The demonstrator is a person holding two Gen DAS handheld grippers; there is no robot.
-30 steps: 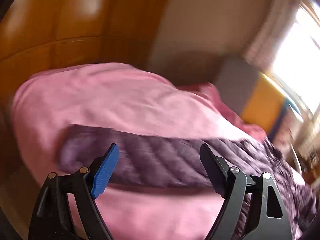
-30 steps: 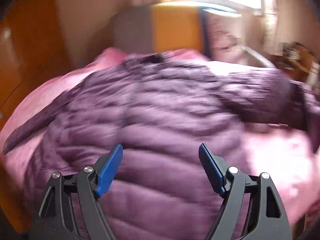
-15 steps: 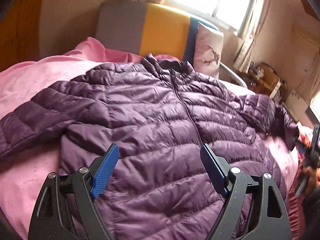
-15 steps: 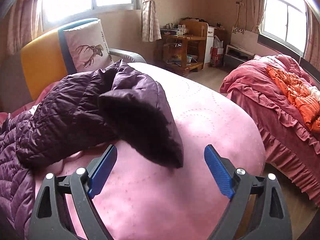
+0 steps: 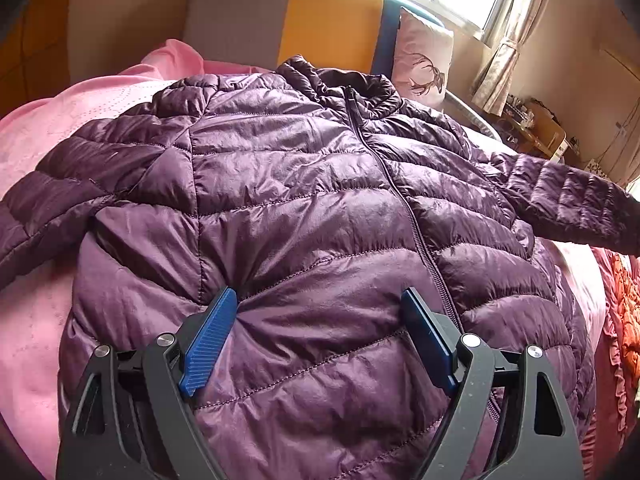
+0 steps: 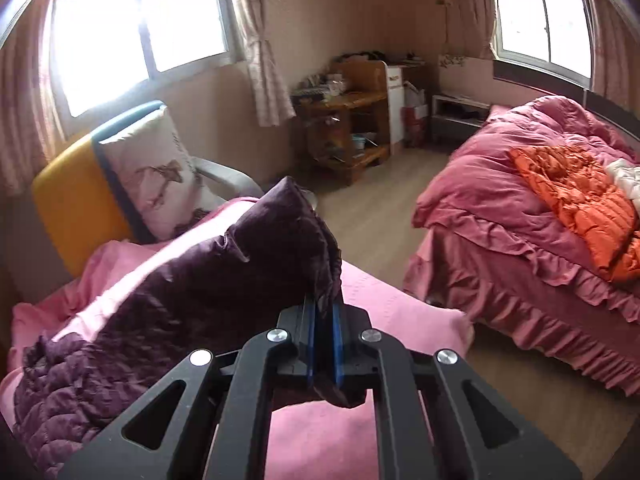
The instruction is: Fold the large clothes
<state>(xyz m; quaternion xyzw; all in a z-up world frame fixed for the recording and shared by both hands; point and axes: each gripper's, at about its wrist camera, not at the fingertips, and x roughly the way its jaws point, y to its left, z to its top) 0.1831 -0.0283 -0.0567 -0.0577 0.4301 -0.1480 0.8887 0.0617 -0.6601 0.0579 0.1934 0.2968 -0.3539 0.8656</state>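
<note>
A purple quilted puffer jacket (image 5: 304, 200) lies front up, zipped, across a pink bedspread (image 5: 36, 312). My left gripper (image 5: 320, 300) stands open with its blue pads pressed down into the lower front of the jacket, puffy fabric bulging between them. The jacket's right sleeve (image 5: 568, 204) stretches out to the right, lifted off the bed. In the right wrist view my right gripper (image 6: 323, 304) is shut on the cuff end of that sleeve (image 6: 224, 276), holding it above the pink bedspread (image 6: 384, 304).
A grey, yellow and blue headboard (image 5: 320, 20) with a deer-print pillow (image 5: 424, 64) stands behind the jacket. A second bed (image 6: 520, 232) with red covers and an orange jacket (image 6: 576, 192) lies to the right across a strip of wood floor (image 6: 372, 208). A wooden shelf (image 6: 352, 120) stands by the wall.
My right gripper swung over to the sleeve, shut on its cuff and lifted it. My left gripper swung from the left sleeve to the jacket's front and sank into it, still open.
</note>
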